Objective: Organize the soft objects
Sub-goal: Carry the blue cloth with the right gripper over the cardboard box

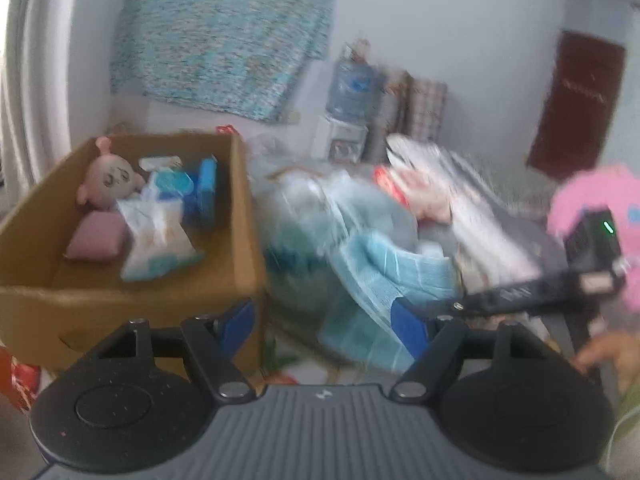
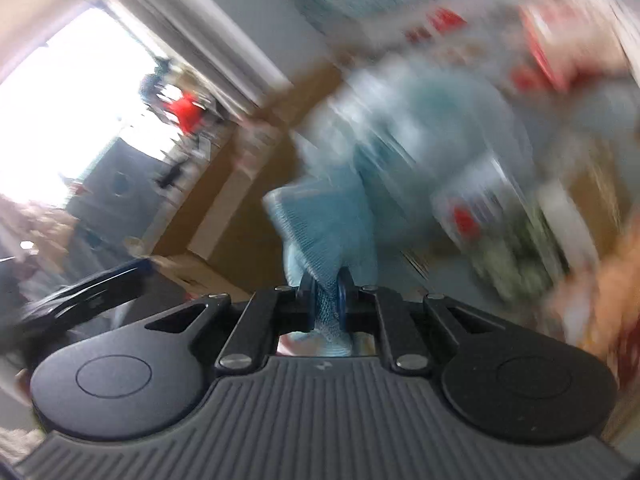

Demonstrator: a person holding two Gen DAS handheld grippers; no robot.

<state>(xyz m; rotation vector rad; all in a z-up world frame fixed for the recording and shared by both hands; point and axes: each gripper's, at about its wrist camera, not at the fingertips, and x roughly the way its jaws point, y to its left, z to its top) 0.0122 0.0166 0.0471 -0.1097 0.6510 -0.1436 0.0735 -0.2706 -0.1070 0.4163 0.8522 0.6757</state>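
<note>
While your left gripper (image 1: 326, 320) hangs over the messy pile, its two blue pads stand wide apart with nothing pinched between them. You can see one blue pad (image 1: 239, 320) just in front of the near wall of the brown cardboard box (image 1: 244, 216), which sits at about ten o'clock from the gripper. Inside that box lie a round-headed pink doll with a sleepy face (image 1: 110, 180), a small pink pillow (image 1: 96, 236), a white and blue soft plastic pack (image 1: 156, 240) and a blue packet standing on end (image 1: 206, 190). The doll is in the far left corner and the pillow is just below it, touching the pack.

At about twelve o'clock from your left gripper is a heap of clear plastic bags with light blue cloth inside (image 1: 340, 224). A light blue folded cloth (image 1: 384, 280) lies at the front of the heap, close to your other blue pad (image 1: 410, 326). At three o'clock you can see your right gripper from the side, a black tool with a green light (image 1: 592, 240), and something fluffy and pink (image 1: 600, 192) behind it.

Your right gripper (image 2: 325, 296) is clenched tight on a light blue knitted cloth (image 2: 320, 224). The cloth sticks up from the pads towards twelve o'clock. Everything past it is too blurry to tell.
</note>
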